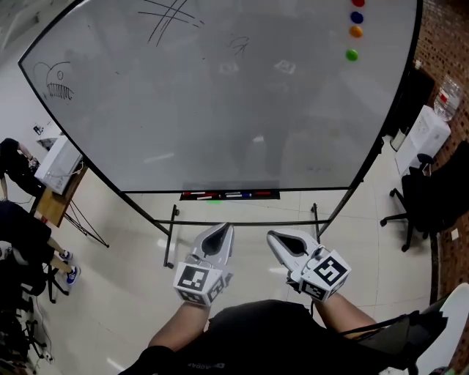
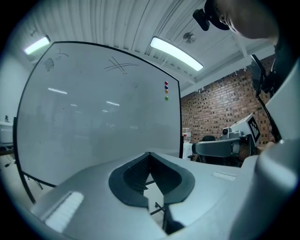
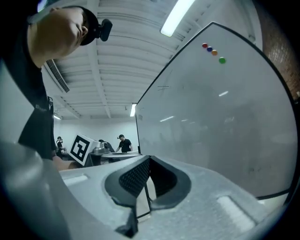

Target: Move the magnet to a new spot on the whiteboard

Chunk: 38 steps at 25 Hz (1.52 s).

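**A:** Where is the magnet?

**B:** Four sit in a column at the far right of the large white whiteboard (image 1: 220, 110): a red magnet (image 1: 357, 3), a blue magnet (image 1: 357, 17), an orange magnet (image 1: 355, 31) and, lowest and a little apart from them, the small round green magnet (image 1: 352, 54). I cannot tell which one the task means. Nothing touches any of them.

**A:** And the claws?

**B:** Both hang low and near, just in front of the person's body and well apart from the board. The left claw (image 1: 218, 236) is pressed together on nothing. The right claw (image 1: 282, 240) is the same, its pads meeting with nothing between them.

**A:** So which step is this?

**B:** The very start, I'd judge, as the reach has not begun. The next move calls for raising the right claw far and to the right, spreading its jaws, and closing them round one magnet's rim. Then it can pull the magnet off and set it on a bare part of the board.
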Each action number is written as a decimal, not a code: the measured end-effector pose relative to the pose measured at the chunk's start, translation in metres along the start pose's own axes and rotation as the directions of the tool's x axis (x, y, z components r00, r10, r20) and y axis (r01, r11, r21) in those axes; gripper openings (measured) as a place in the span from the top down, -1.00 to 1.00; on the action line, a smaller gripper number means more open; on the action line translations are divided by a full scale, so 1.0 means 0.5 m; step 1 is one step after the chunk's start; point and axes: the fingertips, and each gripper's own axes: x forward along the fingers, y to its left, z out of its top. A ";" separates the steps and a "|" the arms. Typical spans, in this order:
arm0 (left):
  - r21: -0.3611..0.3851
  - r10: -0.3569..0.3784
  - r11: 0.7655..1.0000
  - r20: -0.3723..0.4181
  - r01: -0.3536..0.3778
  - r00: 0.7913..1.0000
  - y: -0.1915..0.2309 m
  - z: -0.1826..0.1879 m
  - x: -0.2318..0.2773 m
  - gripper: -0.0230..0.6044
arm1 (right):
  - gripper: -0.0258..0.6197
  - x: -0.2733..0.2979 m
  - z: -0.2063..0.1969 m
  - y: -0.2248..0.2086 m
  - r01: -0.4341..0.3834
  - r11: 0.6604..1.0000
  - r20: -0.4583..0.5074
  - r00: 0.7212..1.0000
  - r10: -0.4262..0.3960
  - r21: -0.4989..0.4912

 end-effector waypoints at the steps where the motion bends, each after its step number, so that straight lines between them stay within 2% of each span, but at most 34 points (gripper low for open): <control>1: -0.002 -0.007 1.000 0.006 0.007 1.000 0.006 0.004 -0.019 0.88 | 0.91 0.006 -0.003 0.025 -0.001 1.000 -0.003 1.000 0.001 -0.004; 8: -0.004 -0.067 0.998 0.023 0.067 0.997 0.072 0.001 -0.204 0.88 | 0.91 0.053 -0.023 0.205 0.067 0.996 0.035 0.997 -0.069 0.053; 12: -0.018 -0.108 0.994 0.014 0.109 0.994 0.109 -0.032 -0.316 0.88 | 0.91 0.060 -0.055 0.319 0.142 0.988 0.031 0.989 -0.144 0.056; 16: -0.053 -0.176 0.983 0.002 0.176 0.984 0.109 -0.060 -0.386 0.88 | 0.91 0.039 -0.088 0.405 0.223 0.973 -0.003 0.975 -0.224 0.054; 21: -0.068 -0.240 0.968 0.031 0.242 0.970 0.071 -0.068 -0.433 0.88 | 0.91 -0.006 -0.085 0.480 0.263 0.965 -0.029 0.964 -0.263 0.006; 29: -0.062 -0.229 0.971 0.071 0.233 0.971 -0.003 -0.049 -0.558 0.88 | 0.91 -0.085 -0.067 0.617 0.242 0.969 -0.007 0.970 -0.243 -0.044; 38: -0.073 -0.226 0.971 0.036 0.228 0.973 -0.227 -0.099 -0.763 0.88 | 0.91 -0.310 -0.122 0.789 0.241 0.970 -0.018 0.970 -0.241 -0.006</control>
